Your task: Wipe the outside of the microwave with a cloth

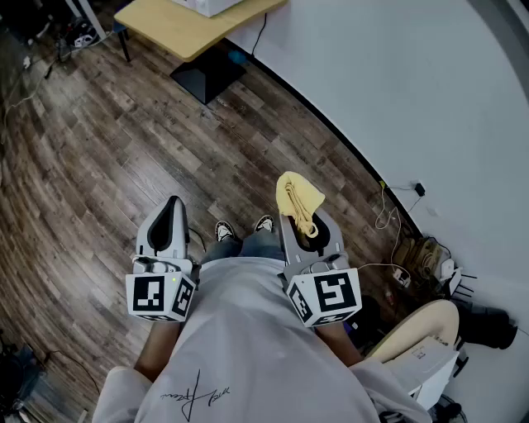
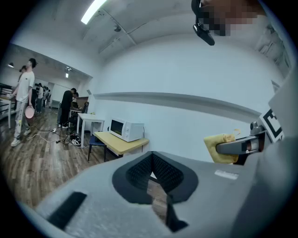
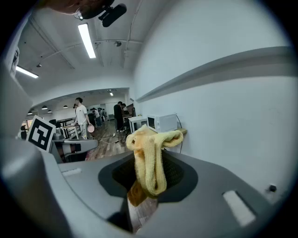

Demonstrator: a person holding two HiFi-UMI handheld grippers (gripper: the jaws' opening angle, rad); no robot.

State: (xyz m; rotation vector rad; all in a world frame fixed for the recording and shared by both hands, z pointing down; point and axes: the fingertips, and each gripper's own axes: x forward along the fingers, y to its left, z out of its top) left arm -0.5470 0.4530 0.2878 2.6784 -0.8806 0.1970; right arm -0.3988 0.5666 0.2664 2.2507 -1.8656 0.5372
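A white microwave (image 2: 126, 130) stands far ahead on a light wooden table (image 2: 122, 143) against the white wall; it also shows small in the right gripper view as the microwave (image 3: 163, 123). My right gripper (image 1: 299, 216) is shut on a folded yellow cloth (image 3: 148, 160), which sticks up out of its jaws; in the head view the cloth (image 1: 299, 198) hangs over the floor. My left gripper (image 1: 172, 216) is shut with nothing in it, held beside the right one at waist height. Both grippers are well away from the microwave.
Dark wood-plank floor (image 1: 99, 149) runs to the table (image 1: 190, 25) at the top. A white wall (image 1: 397, 91) runs along the right, with cables and bags (image 1: 417, 252) at its foot. Several people (image 2: 25, 100) stand at desks far to the left.
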